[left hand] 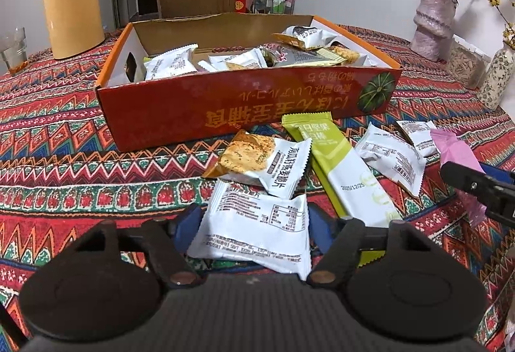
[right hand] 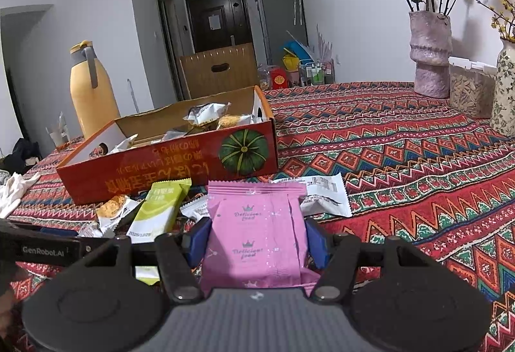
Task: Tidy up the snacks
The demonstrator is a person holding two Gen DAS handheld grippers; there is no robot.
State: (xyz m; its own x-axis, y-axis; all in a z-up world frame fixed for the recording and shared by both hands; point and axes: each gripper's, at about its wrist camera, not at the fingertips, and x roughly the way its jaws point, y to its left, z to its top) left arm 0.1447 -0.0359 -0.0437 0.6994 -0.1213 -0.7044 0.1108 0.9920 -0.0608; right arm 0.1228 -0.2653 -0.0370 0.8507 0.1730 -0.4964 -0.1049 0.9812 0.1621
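Low over the tabletop [right hand: 402, 159], my left hand-held gripper [left hand: 252, 221] clamps a white snack packet [left hand: 257, 233]. My right hand-held gripper [right hand: 257, 237], level, grips a pink packet [right hand: 257, 233], facing the orange box [right hand: 167, 168].

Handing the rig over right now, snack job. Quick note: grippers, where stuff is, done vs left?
Left gripper: fingers on both sides of a white packet, seemingly shut on it, low over the tablecloth.
Right gripper: shut on a pink packet.
Orange box: open and already holding several snacks.
Left on the cloth in front of it: cracker packet, green bar, two more white packets.
Likely next: drop both held packets in the box, then collect the rest.
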